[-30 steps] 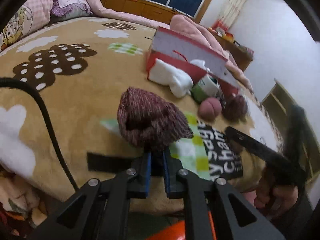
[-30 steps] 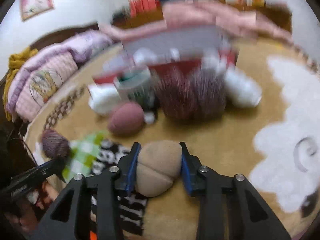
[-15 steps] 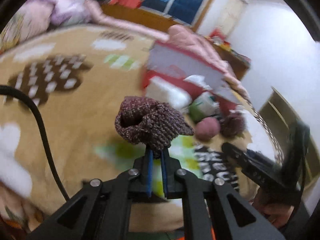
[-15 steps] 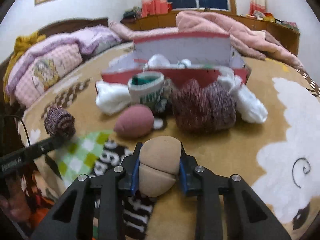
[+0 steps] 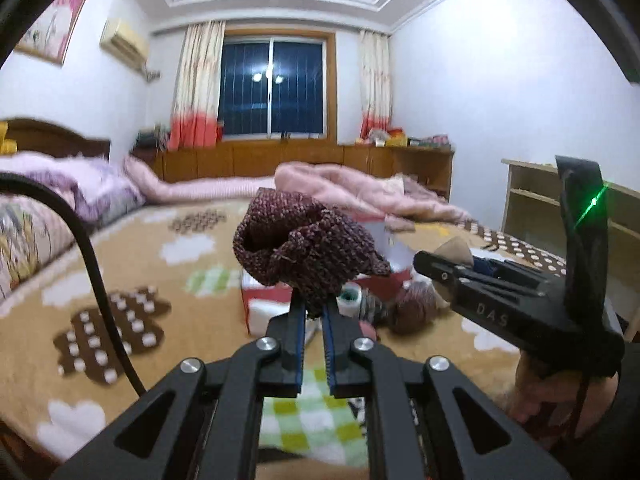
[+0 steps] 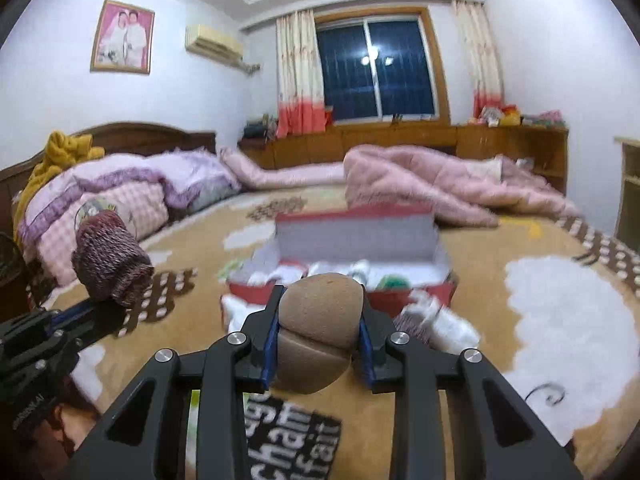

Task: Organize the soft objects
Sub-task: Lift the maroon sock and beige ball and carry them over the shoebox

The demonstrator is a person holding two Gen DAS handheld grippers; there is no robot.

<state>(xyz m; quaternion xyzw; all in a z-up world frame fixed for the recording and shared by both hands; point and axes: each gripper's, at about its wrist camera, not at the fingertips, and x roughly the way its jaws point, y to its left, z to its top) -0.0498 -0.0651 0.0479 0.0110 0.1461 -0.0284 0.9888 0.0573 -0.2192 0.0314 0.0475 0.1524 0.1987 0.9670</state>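
My left gripper (image 5: pixel 313 312) is shut on a rolled maroon knit sock (image 5: pixel 304 246) and holds it up above the bed; the sock also shows at the left of the right wrist view (image 6: pixel 110 266). My right gripper (image 6: pixel 318 320) is shut on a rolled tan sock (image 6: pixel 318 332), also lifted; it shows in the left wrist view (image 5: pixel 454 250). Ahead on the bed stands an open red box (image 6: pixel 356 240) with a white lining, holding white and green socks. More rolled socks (image 5: pixel 412 308) lie in front of the box.
The bed has a tan blanket (image 6: pixel 540 272) with white and brown cloud shapes. A green checked cloth with black lettering (image 6: pixel 292 440) lies below the grippers. Pink quilts (image 6: pixel 440 184) and pillows (image 6: pixel 120 204) lie at the back. A wooden shelf (image 5: pixel 528 200) stands right.
Both grippers have risen and tilted up with their socks, so the views now show the room and window. The box and loose socks have dropped lower in view.
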